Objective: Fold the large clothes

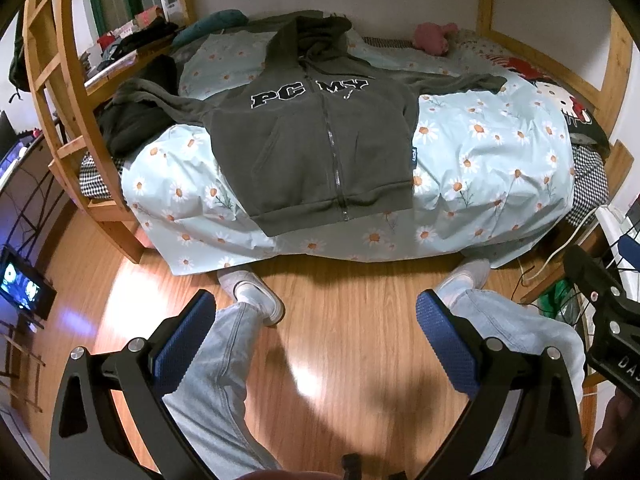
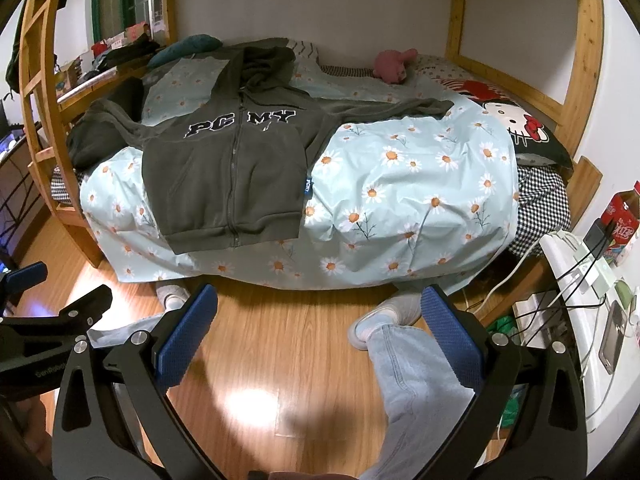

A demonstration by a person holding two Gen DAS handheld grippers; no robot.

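- The left claw [image 1: 316, 328] hangs released above the wooden floor [image 1: 352, 356], its blue-padded fingers [image 1: 184, 336] spread wide with nothing between them; the person's jeans and pale shoes [image 1: 256, 296] show beneath.
- The right claw [image 2: 316, 320] is likewise released and empty, its blue pads [image 2: 452, 336] well apart over the same floor, short of the bed's near edge.
- Each claw appears at the edge of the other's view: the right one at the far right of the left wrist camera, the left one at the far left of the right wrist camera.
- Well ahead of both claws, a dark grey zip-up hoodie [image 1: 316, 152] lettered "PC MY" lies face up and zipped on a daisy-print duvet [image 1: 492, 172], its hem nearest the claws and its hood [image 1: 312, 36] towards the wall.
- One sleeve [image 1: 452, 82] stretches out flat to the right; the other runs left towards a dark heap of clothing [image 1: 136, 120] by the wooden bunk ladder [image 1: 52, 92].
- A pink plush toy [image 2: 394, 66] sits by the wall, and a cartoon-cat pillow [image 2: 516, 120] lies at the bed's right end.
- In the right wrist view, a white side bench [image 2: 600, 376] holds chargers, cables and a red drink bottle [image 2: 624, 224].
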